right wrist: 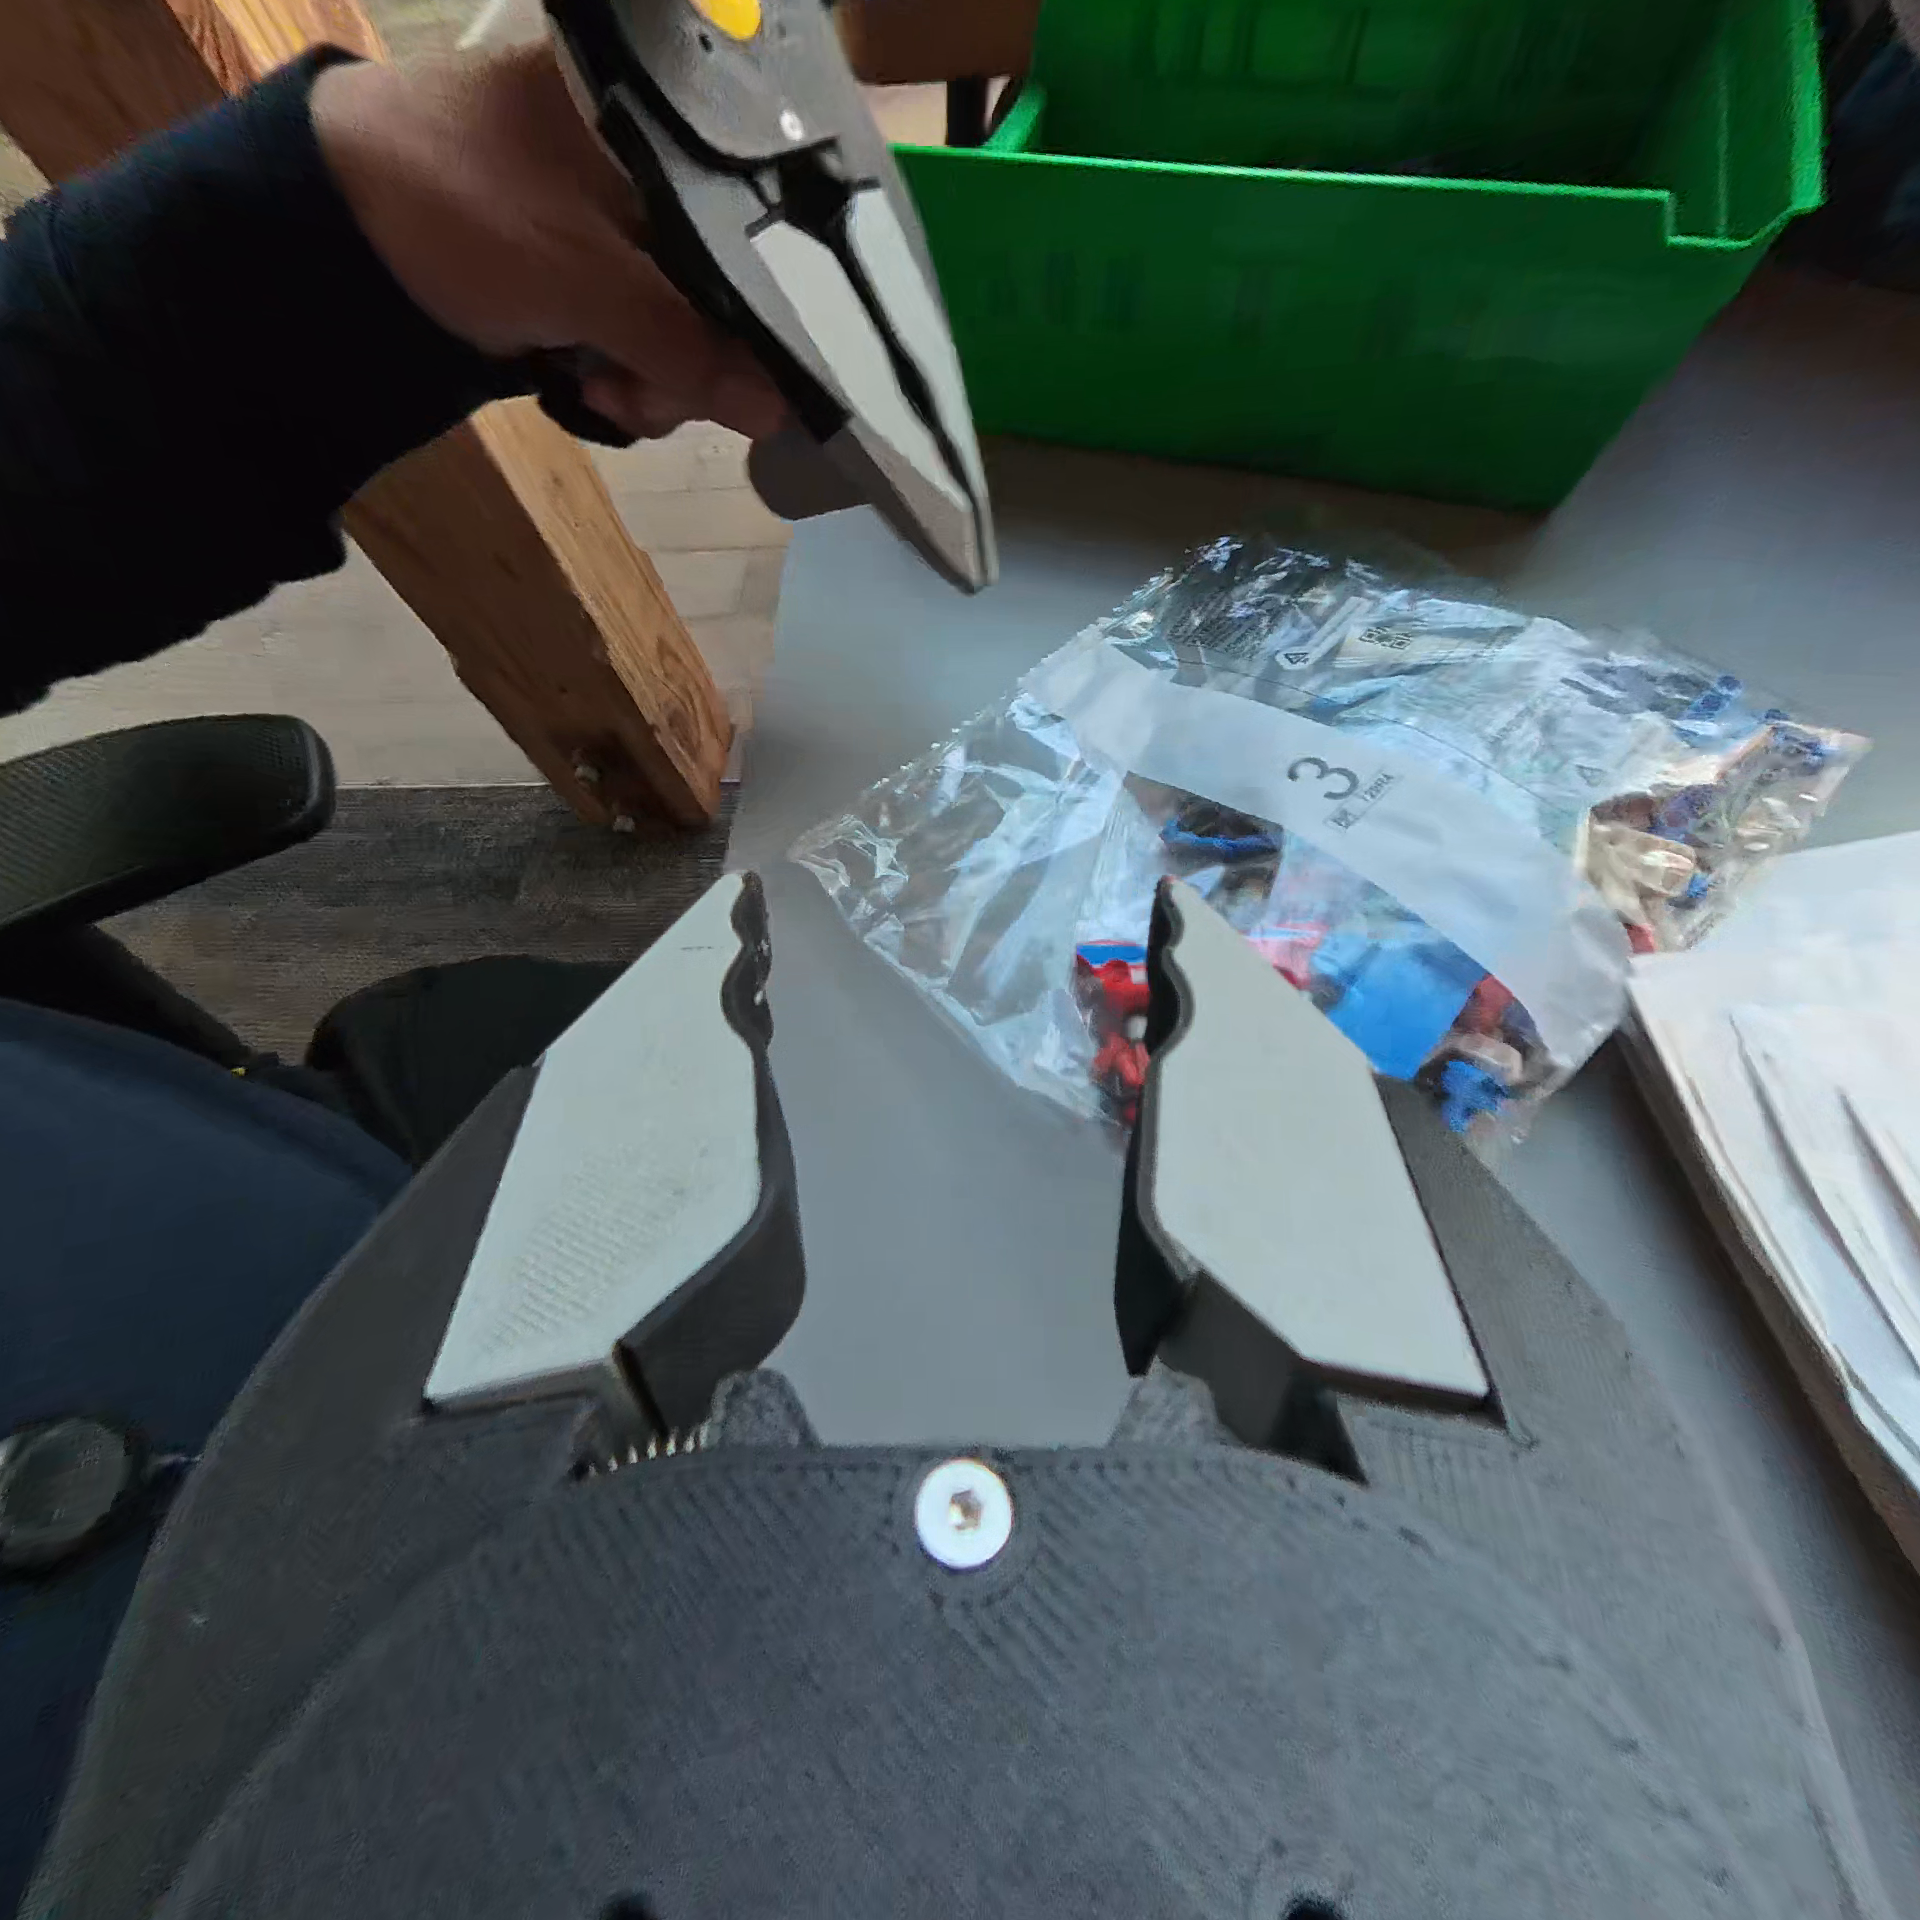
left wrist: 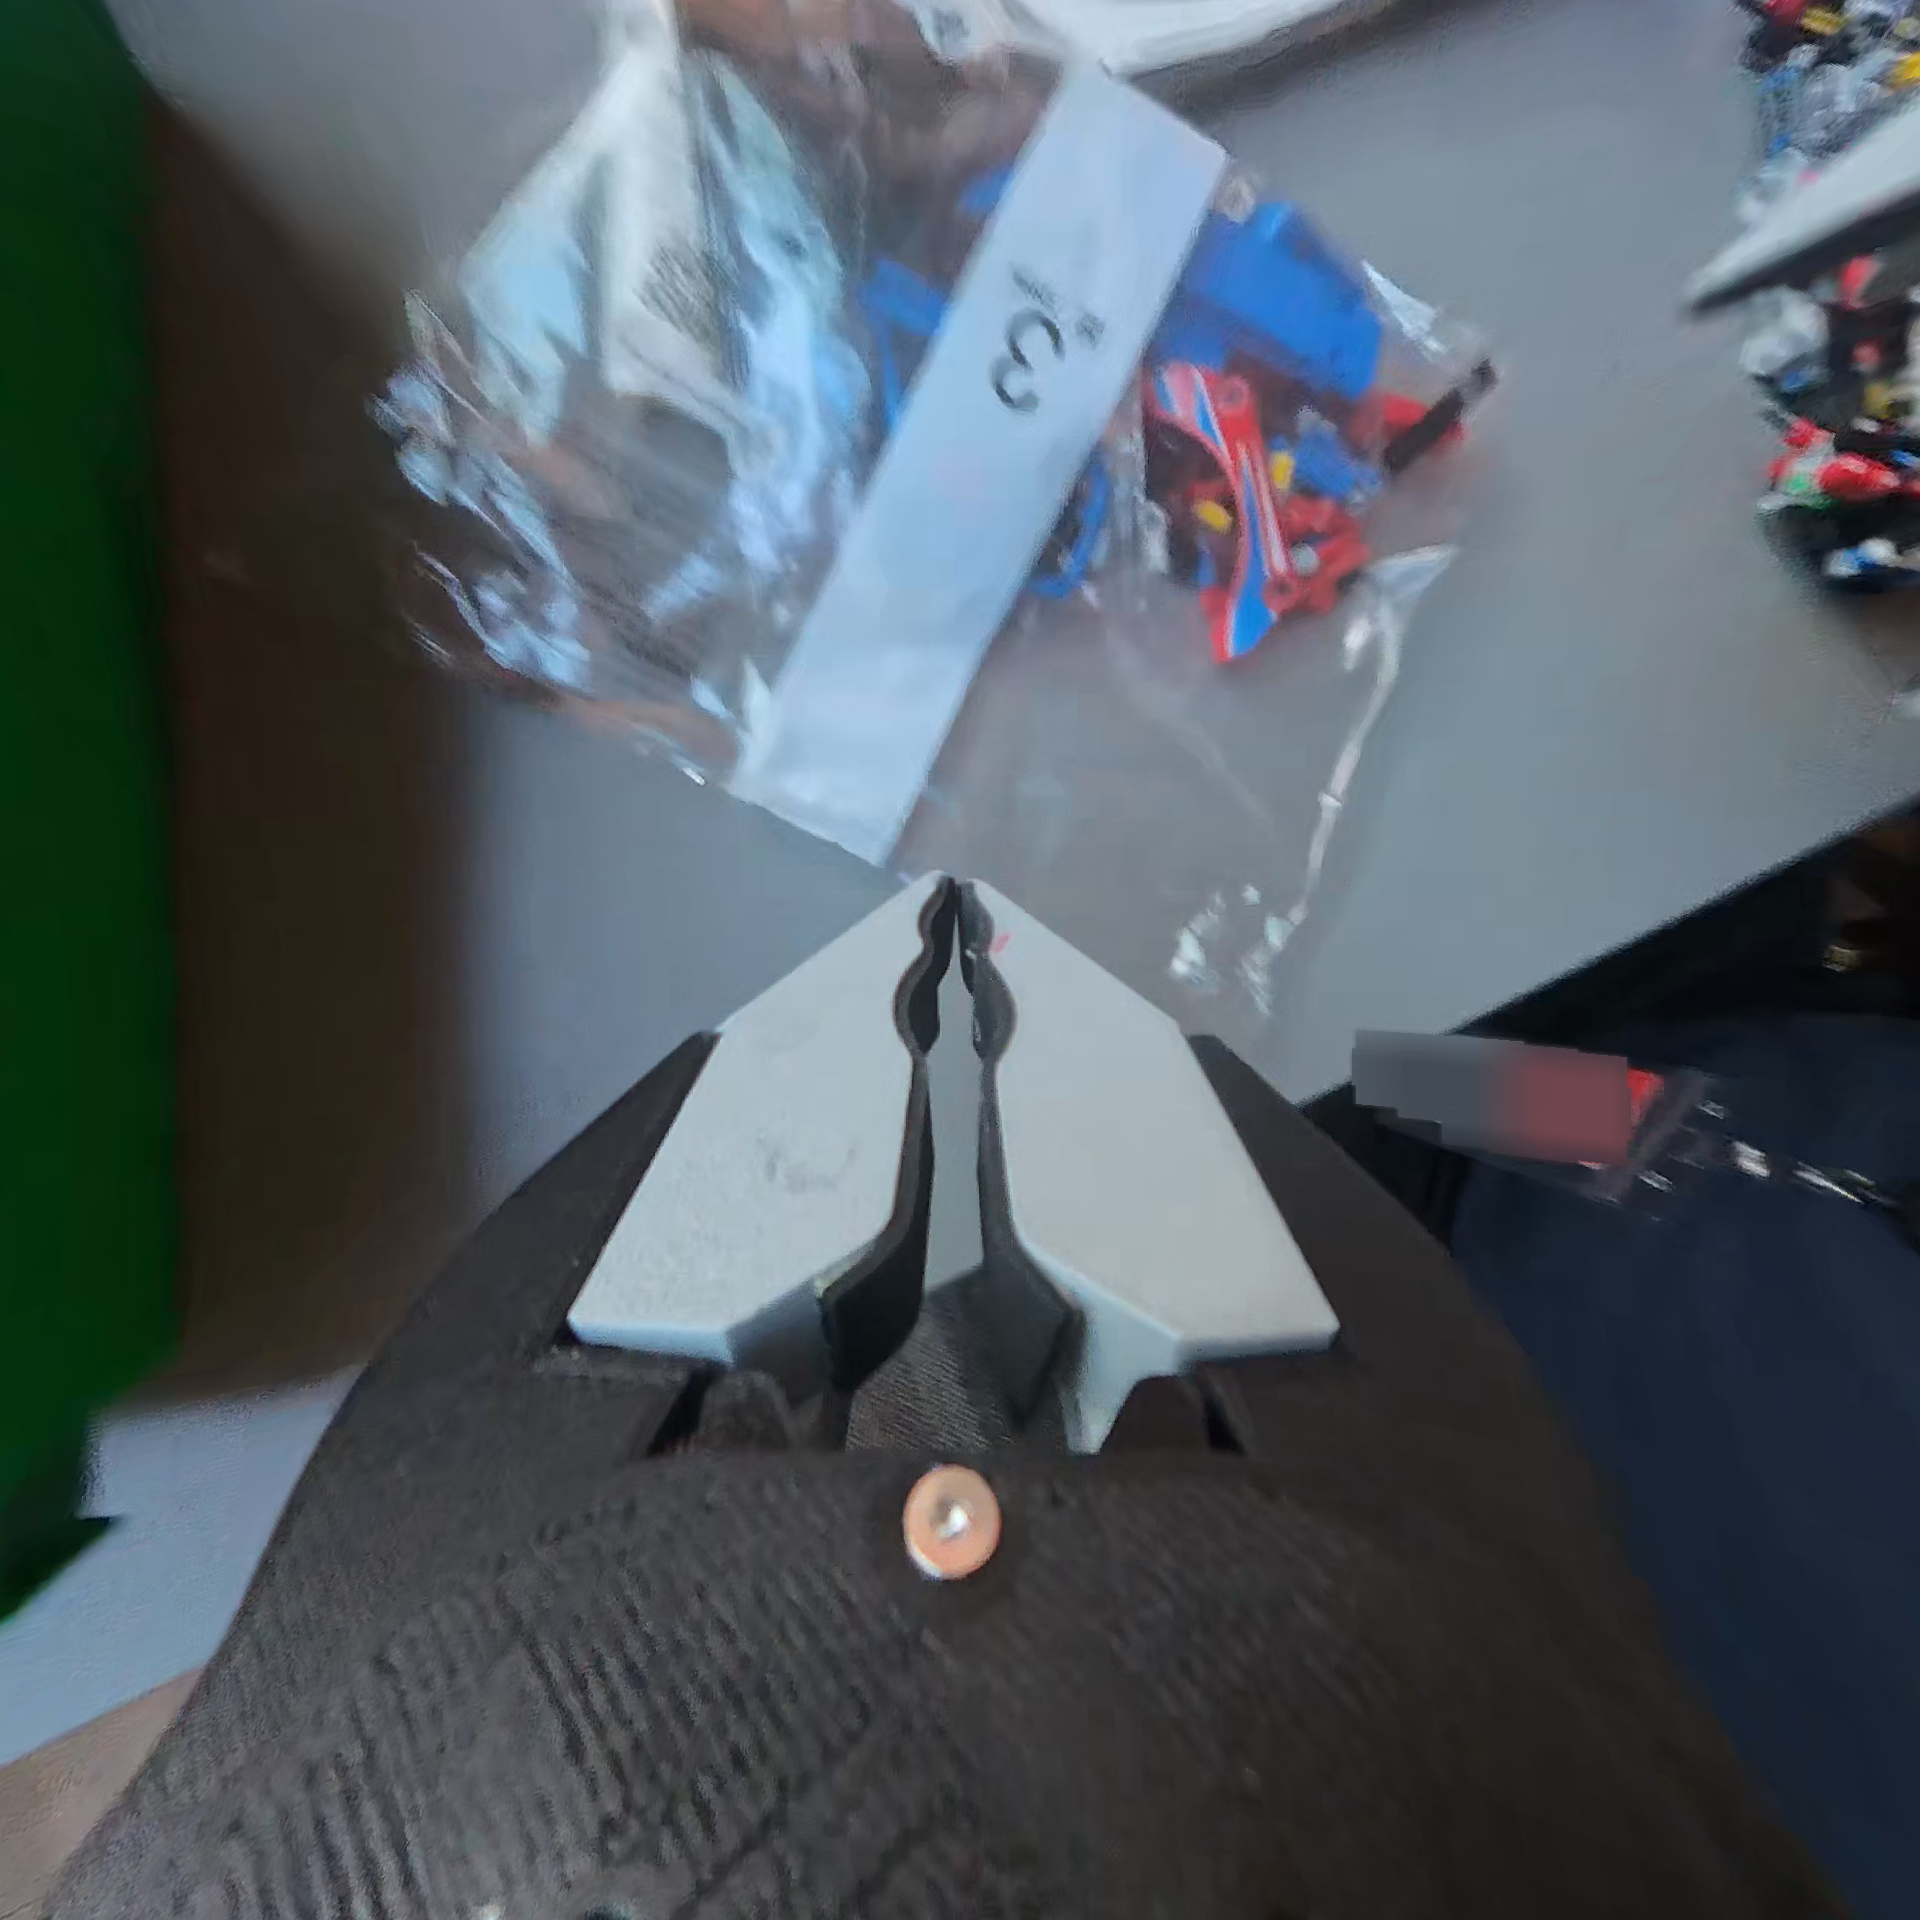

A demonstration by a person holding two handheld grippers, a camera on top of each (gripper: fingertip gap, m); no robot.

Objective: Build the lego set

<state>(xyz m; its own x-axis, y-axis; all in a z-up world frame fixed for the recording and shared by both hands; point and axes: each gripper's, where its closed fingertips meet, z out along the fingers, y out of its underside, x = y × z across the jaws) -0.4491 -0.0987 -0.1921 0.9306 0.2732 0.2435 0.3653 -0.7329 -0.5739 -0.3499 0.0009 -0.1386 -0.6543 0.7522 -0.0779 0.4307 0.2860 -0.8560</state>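
Observation:
A clear plastic bag with a white strip, filled with blue and red toy building pieces, lies on the grey table. My right gripper is open and empty, low over the table at the bag's near corner. Its right fingertip stands in front of the bag's edge. My left gripper, held by a hand, hovers above the table left of the bag, fingers shut with nothing between them. In the left wrist view its shut tips point at the bag, a short way off.
A green bin stands on the table behind the bag. White paper sheets lie at the right. A pile of toy pieces sits farther along the table. A wooden post and a chair armrest are beyond the table's left edge. The gap from one gripper's tips to the other's is roughly 15 centimeters.

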